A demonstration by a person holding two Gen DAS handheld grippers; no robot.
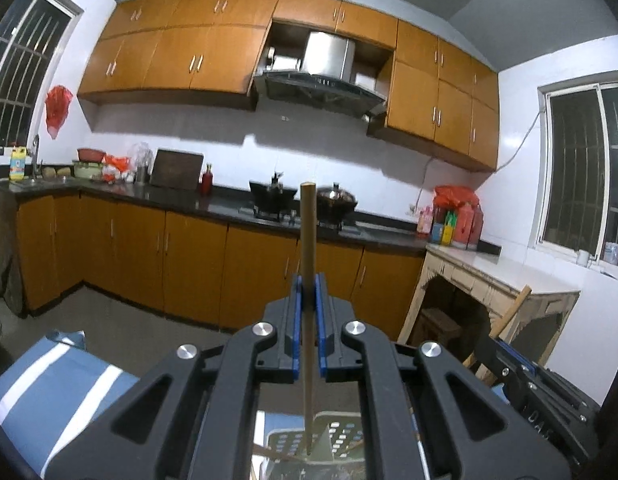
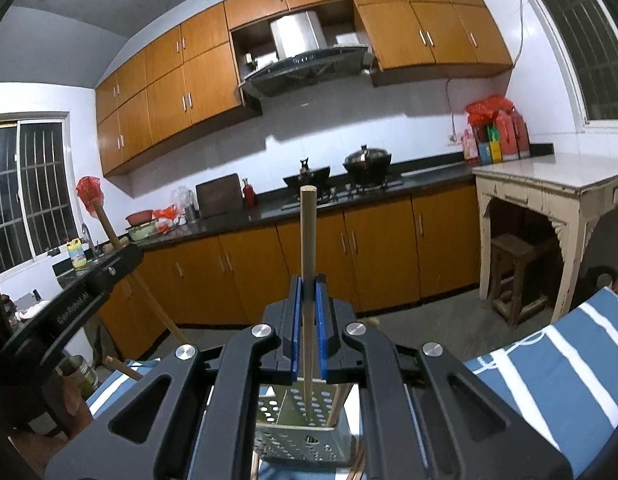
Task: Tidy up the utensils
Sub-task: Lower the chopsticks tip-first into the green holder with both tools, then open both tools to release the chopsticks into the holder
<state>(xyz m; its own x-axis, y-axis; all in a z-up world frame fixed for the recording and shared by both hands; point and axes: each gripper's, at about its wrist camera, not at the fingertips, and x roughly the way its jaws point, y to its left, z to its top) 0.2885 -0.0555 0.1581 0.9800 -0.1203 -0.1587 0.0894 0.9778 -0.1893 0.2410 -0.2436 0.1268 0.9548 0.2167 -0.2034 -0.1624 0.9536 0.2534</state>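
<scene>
Both tools are loaded. My left gripper [image 1: 308, 292] has its blue pads clamped on a thin round wooden chopstick [image 1: 308, 264], which stands near upright with its blunt end above the jaws and its lower end down over the perforated metal utensil holder [image 1: 341, 440]. My right gripper [image 2: 308, 292] is clamped in the same way on a second thin wooden chopstick [image 2: 308, 248], whose tip hangs over or just inside the perforated metal utensil holder [image 2: 301, 436]; I cannot tell which. The holder sits on a blue cloth with white stripes [image 2: 549, 364].

Step in hand, as I judge it: lower each stick into the holder. To do it well, I would keep each stick vertical, bring its tip over an open compartment before descending, and part the jaws only once the tip is well inside, so that the stick does not tip out. I would seat one stick at a time, since the two tools crowd each other above the holder.

Count: two grippers, two held chopsticks, one holder. At least two more wooden sticks [image 2: 337, 404] lean in or near the holder; the exact number is hidden by the tools.
</scene>
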